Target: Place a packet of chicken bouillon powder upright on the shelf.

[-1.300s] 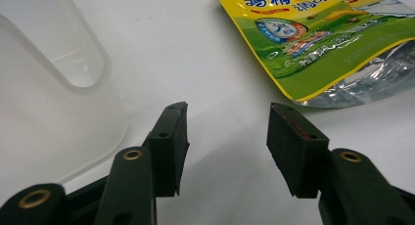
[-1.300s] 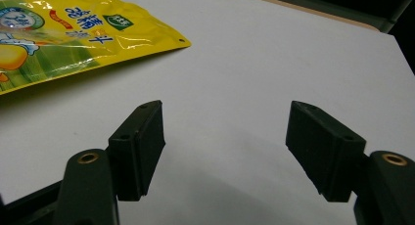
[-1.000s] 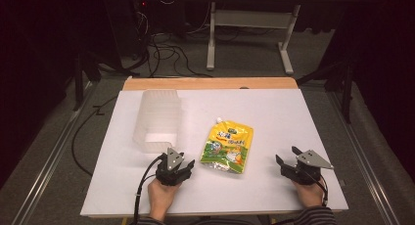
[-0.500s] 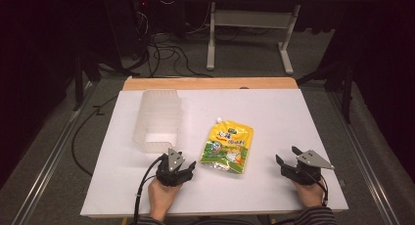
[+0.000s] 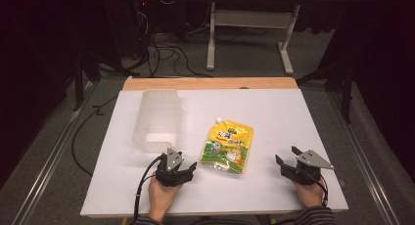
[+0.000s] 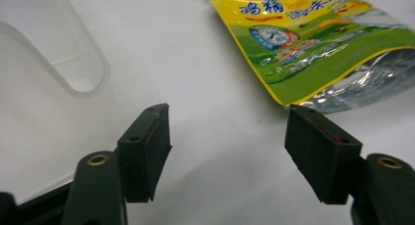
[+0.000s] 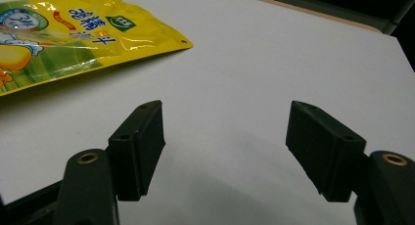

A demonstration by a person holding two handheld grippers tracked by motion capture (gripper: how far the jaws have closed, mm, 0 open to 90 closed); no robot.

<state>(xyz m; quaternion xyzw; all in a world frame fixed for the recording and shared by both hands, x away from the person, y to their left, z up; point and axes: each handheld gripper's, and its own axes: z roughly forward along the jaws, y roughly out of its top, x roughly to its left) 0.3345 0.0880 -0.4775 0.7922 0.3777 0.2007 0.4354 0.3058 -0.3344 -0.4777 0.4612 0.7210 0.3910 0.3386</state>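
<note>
Left fingers [image 6: 147,151]: standing wide with nothing between them, having just been opening.
Right fingers [image 7: 139,149]: standing wide, empty.
Pouch [image 5: 227,146]: lying flat on the desk [image 5: 293,117], between both grippers, beside the clear container [image 5: 156,120].
Progress: nothing is being gripped yet; pouch unmoved since earlier.

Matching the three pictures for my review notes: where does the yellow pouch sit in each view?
High view: the yellow pouch lies flat at table centre, right of the clear container.
Left gripper view: its silver bottom end fills the upper right, beyond the right-hand jaw.
Right gripper view: its capped top end lies at the upper left.
Shared landmark: the white table top under the pouch.
</note>
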